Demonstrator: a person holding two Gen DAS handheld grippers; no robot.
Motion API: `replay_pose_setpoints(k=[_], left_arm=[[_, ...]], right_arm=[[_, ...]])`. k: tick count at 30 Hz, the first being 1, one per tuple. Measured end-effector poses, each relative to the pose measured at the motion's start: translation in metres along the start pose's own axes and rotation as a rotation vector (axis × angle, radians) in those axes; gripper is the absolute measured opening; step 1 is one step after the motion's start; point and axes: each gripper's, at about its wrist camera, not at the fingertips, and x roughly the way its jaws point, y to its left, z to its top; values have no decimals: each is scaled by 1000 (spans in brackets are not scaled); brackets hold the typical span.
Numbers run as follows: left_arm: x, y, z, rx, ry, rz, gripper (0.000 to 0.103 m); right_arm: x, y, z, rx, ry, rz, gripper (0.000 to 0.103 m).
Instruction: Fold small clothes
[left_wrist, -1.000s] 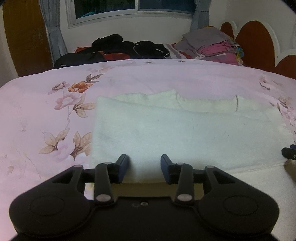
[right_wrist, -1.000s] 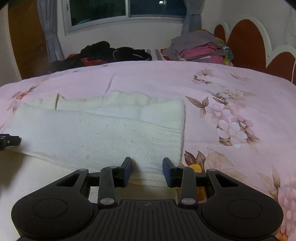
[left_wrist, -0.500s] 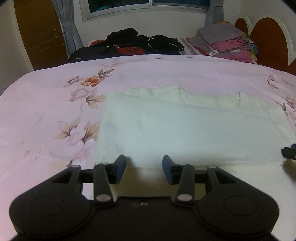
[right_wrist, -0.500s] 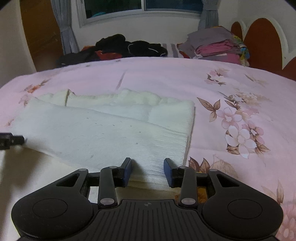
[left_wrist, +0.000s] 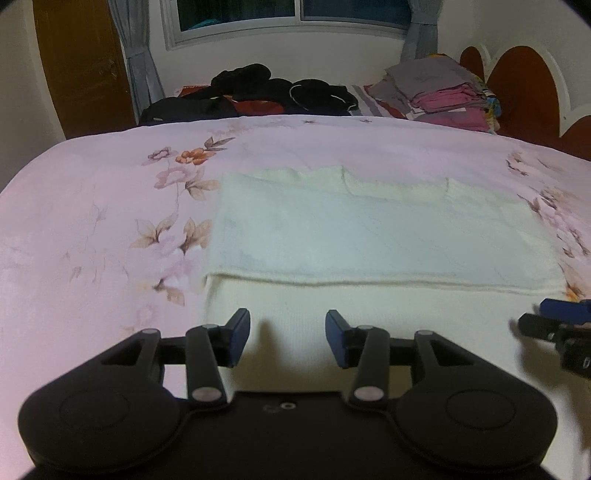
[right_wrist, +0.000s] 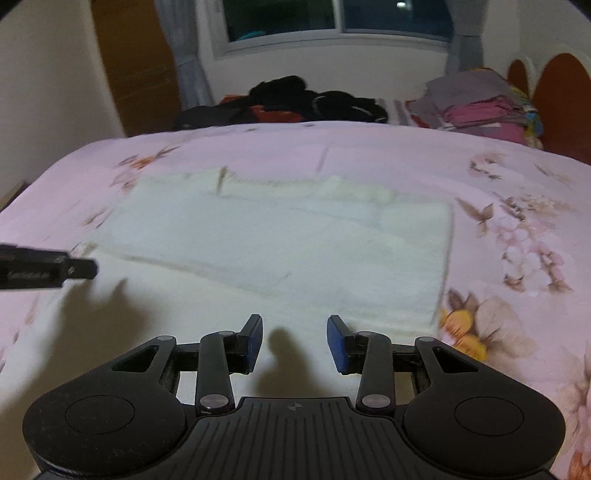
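Cream knit garment (left_wrist: 369, 236) lies flat on the pink floral bedspread (left_wrist: 92, 221), in front of both grippers. Its far part is doubled over onto the near layer; the fold's edge (left_wrist: 369, 284) runs straight across, side to side.

Change since a second ago: both grippers have backed off and lifted away from that edge. Before, my fingertips sat right at it; now a strip of the single lower layer shows between tips and edge. I read that as fold laid and released. Probably one or more folds to go, since the piece is still wide.

Left gripper (left_wrist: 288, 334): jaws apart, nothing between the blue pads (left_wrist: 334, 332), only cloth underneath, not touching as far as I can tell. It has opened slightly over that second.

Right gripper (right_wrist: 294, 338): jaws apart by a similar gap, empty, over the garment's near right part. View is motion-blurred.

Beyond, at the far end: a dark clothes heap (left_wrist: 258, 92) and a folded stack (left_wrist: 439, 92).
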Motion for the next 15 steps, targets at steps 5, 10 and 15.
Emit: replay_pose_setpoints(k=[5,10,15], left_arm=[[-18,-1,-23,16,18,-27,50],[-39,2,-50,60,26,-52,59],[-62,16,-77,55,32,-80,62]], right_arm=[[-22,10,-22,2,1,32,39],[-47,17,-50,-1,15,14,39],[-77,22,-79,36,26,-20,39]])
